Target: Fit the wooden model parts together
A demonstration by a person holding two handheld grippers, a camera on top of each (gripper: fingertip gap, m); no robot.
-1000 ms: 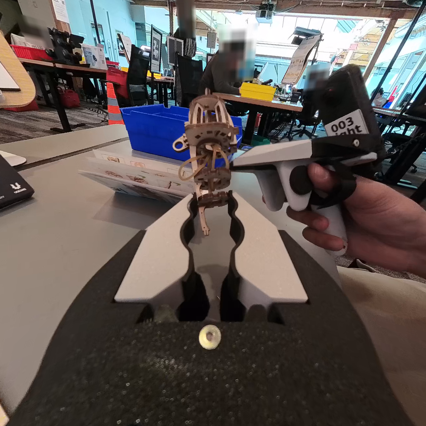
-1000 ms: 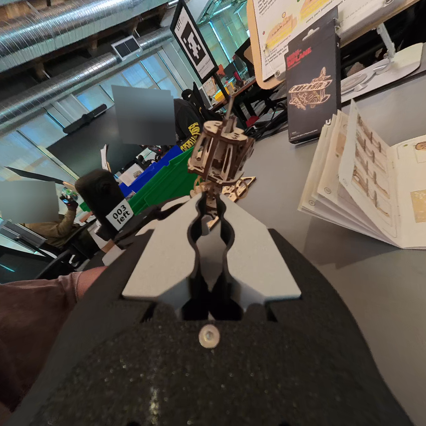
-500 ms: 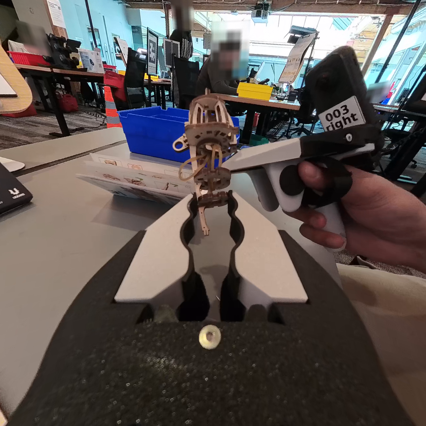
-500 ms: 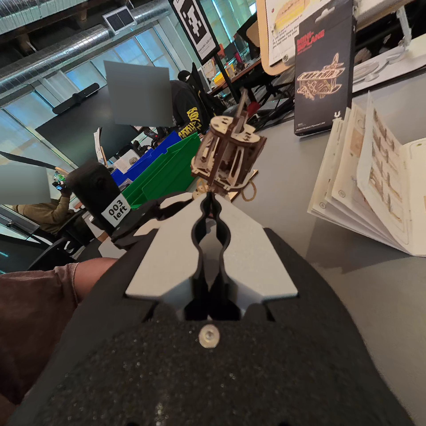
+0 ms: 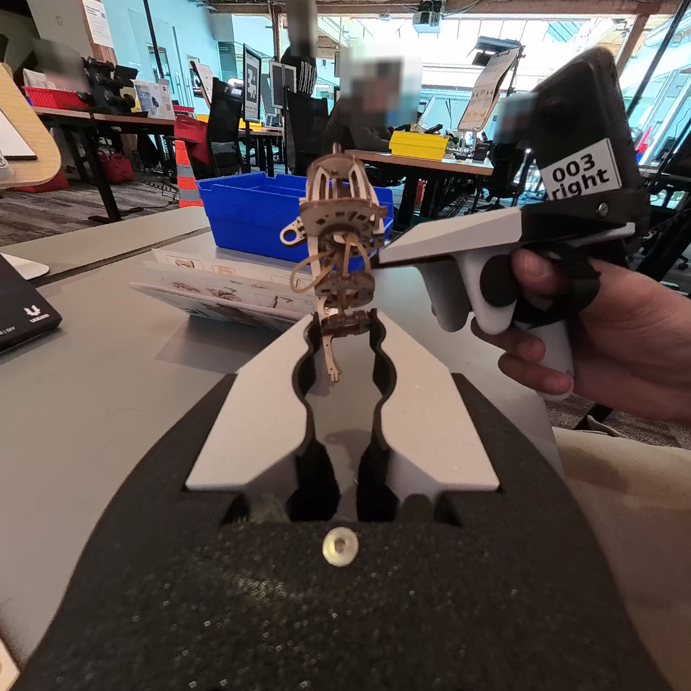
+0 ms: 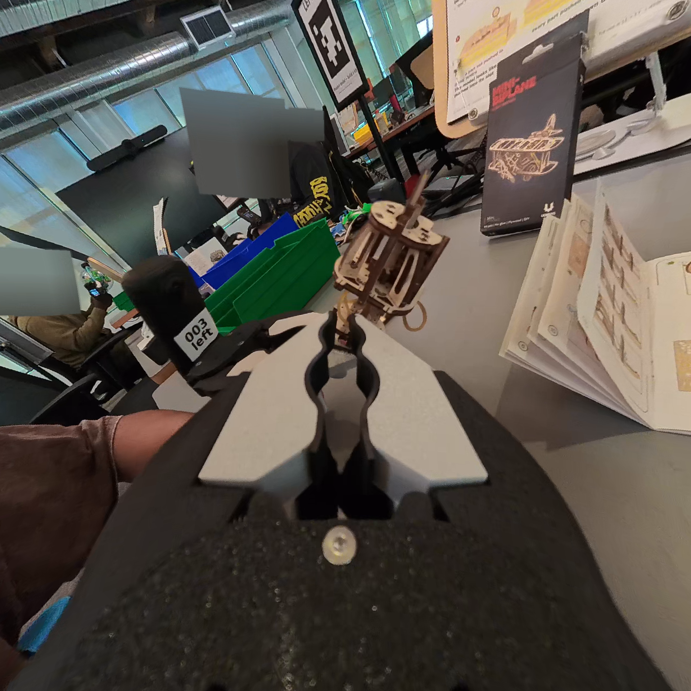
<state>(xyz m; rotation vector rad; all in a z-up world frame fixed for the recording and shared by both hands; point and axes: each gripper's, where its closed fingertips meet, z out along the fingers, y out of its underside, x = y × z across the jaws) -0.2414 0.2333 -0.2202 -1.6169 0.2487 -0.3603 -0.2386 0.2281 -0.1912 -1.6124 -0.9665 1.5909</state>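
Pinching the model (image 5: 338, 239) by its lowest disc, the left gripper (image 5: 344, 323) holds it upright above the table (image 5: 93, 374). From the right, the right gripper (image 6: 342, 321) has its tips pressed nearly together on the model's lower middle, near a dangling rubber band (image 5: 310, 273). A booklet (image 6: 598, 318) lies open behind.

Writing shows in several places, none of it repeated here; a white label (image 5: 577, 175) with dark print sits on the black housing of the right gripper (image 5: 379, 258); a matching white sticker (image 6: 196, 334) sits on the housing of the left gripper (image 5: 344, 321); a standing black box (image 6: 531, 134) on the bench (image 6: 467, 299) bears red lettering and small white print; the open booklet (image 6: 598, 318) shows printed diagrams; a poster board (image 6: 482, 41) carries small text; a square-patterned marker sign (image 6: 331, 48) has a line of print; a second black box (image 5: 22, 310) shows a white logo.
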